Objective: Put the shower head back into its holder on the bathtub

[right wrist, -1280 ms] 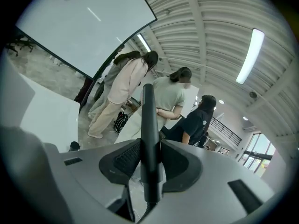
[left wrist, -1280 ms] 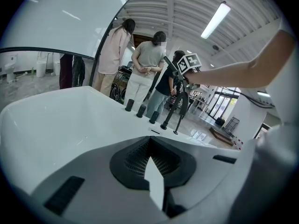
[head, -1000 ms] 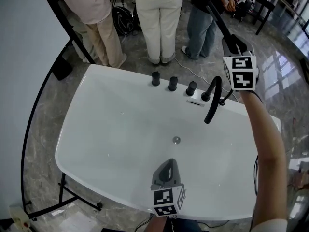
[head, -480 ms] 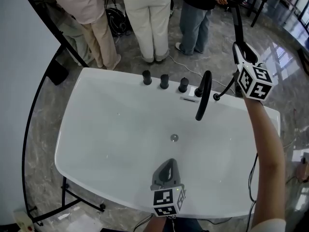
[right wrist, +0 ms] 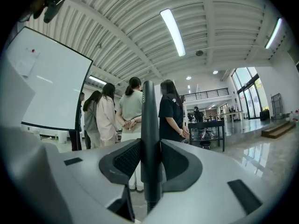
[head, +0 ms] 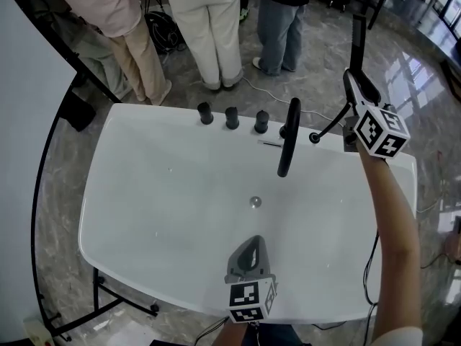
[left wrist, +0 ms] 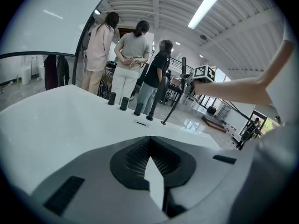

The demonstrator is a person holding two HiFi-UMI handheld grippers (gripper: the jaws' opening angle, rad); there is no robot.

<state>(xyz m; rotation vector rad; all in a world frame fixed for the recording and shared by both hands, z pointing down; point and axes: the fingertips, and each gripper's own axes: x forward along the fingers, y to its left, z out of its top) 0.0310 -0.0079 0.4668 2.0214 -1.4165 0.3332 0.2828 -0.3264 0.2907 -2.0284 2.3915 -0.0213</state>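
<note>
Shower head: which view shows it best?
Head view: the whole shower head sticks out of the right gripper, hose trailing to the bathtub. Right gripper view shows only its shaft clamped between the fingers; left gripper view, a tiny distant sliver.

Tub: white oval bathtub, smooth, high-gloss shell.
Shower head: slim black wand-shaped shower head, smooth and matt.
Fittings: three round black knobs and curved black spout, matt.
Floor: grey veined stone floor, polished, mirror-like.
Gripper: right gripper, matt grey plastic shell, finely ribbed black pads.
</note>
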